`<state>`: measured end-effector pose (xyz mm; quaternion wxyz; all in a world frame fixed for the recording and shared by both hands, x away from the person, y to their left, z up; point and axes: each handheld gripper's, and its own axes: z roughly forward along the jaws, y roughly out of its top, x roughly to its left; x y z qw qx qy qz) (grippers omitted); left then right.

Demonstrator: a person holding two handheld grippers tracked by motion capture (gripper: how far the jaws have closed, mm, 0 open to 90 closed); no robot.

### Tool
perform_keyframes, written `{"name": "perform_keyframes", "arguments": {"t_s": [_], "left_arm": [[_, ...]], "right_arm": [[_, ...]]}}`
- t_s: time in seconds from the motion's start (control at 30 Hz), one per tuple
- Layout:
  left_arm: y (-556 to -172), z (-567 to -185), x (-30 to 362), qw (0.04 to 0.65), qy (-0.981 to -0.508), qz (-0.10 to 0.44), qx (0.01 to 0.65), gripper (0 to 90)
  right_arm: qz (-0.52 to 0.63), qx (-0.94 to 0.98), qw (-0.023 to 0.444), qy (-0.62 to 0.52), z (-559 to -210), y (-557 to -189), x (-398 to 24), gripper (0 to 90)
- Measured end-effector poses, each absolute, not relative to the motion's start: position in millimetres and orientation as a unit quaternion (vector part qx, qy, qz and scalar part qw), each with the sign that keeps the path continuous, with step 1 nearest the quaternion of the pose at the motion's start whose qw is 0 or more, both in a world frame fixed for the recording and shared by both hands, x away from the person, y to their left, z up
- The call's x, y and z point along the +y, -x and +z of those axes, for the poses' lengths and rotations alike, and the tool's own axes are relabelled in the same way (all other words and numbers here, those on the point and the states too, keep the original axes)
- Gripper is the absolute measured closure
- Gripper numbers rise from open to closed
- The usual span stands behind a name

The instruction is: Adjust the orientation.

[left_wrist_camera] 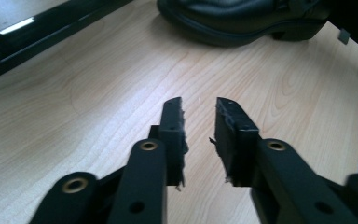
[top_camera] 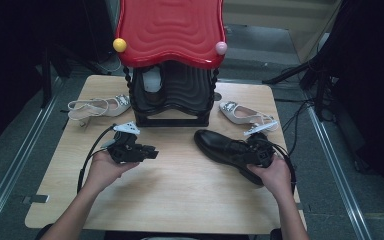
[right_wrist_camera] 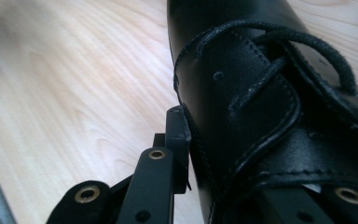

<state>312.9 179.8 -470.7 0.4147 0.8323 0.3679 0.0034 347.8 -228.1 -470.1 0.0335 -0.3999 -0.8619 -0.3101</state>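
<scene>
1. Black lace-up shoe (top_camera: 227, 149): lies on my table's (top_camera: 180, 200) right half, toe toward the red-topped shoe rack (top_camera: 171, 60).
2. My right gripper (top_camera: 256, 150): clenched on the shoe's laced side, one jaw outside the leather, the other inside the opening.
3. My left gripper (left_wrist_camera: 199, 135): released, jaws narrowly apart, nothing between them, hovering left of the shoe.
4. Two pale sandals (top_camera: 100, 106) flank the rack.
</scene>
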Motion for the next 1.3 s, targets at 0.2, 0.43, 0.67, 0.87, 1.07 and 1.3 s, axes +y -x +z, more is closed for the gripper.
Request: {"name": "perform_keyframes", "arguments": {"t_s": [0.2, 0.43, 0.67, 0.87, 1.07, 1.3], "left_arm": [[-309.6, -472.2, 182.7, 0.417, -0.830, 0.006, 0.371, 76.3], [-305.5, -471.7, 184.2, 0.419, -0.828, 0.009, 0.372, 76.9], [-303.2, -472.5, 183.1, 0.421, -0.828, 0.017, 0.370, 78.6], [-304.1, -475.1, 182.9, 0.424, -0.826, 0.019, 0.372, 85.4], [-307.1, -480.2, 183.3, 0.425, -0.821, 0.014, 0.381, 85.5], [-306.2, -479.9, 177.9, 0.414, -0.828, 0.016, 0.377, 89.7]], "right_arm": [[-0.312, -0.872, 0.036, 0.374, -465.0, -342.3, -196.1, 79.6], [-0.314, -0.878, 0.037, 0.360, -464.1, -344.6, -159.5, 79.6], [-0.318, -0.879, 0.051, 0.351, -463.6, -348.8, -124.1, 78.3], [-0.322, -0.879, 0.045, 0.349, -467.5, -350.3, -101.8, 78.2], [-0.326, -0.878, 0.042, 0.348, -473.8, -347.1, -98.7, 77.6], [-0.333, -0.879, 0.046, 0.339, -467.1, -342.3, -109.6, 68.9]]}}
